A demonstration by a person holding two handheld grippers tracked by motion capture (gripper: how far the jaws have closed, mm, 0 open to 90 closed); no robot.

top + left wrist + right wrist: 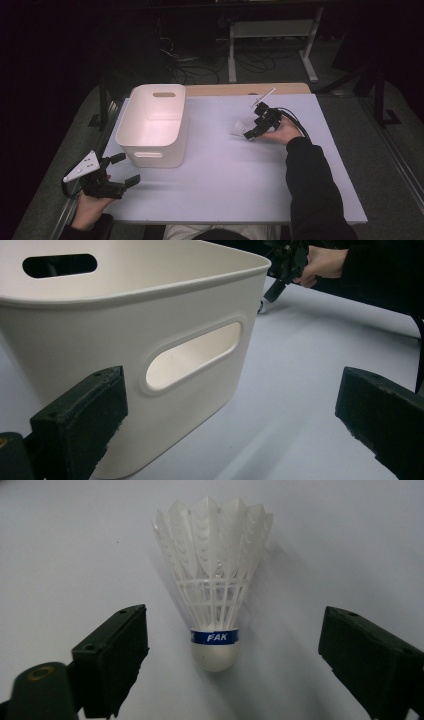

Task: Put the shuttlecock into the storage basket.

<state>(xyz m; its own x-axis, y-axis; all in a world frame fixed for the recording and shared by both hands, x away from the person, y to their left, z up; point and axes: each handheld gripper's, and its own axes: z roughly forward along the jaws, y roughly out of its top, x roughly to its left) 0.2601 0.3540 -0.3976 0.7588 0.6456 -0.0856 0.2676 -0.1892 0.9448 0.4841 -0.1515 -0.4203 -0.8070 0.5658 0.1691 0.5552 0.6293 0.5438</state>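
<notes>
The right gripper (227, 665) straddles a white plastic shuttlecock with a blue band (215, 580), jaws wide, untouching. The left gripper (122, 172), near left, gapes empty beside a white plastic bin (150, 145).

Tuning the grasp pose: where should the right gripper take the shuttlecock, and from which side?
Probably the cork at the blue band, not the feather skirt. The shuttlecock lies on the table, cork toward the right gripper, whose open fingers already flank it. Come in along its axis from the cork end, low: the cork is rounded and solid, while the flared skirt looks thin and likely to crush.
</notes>
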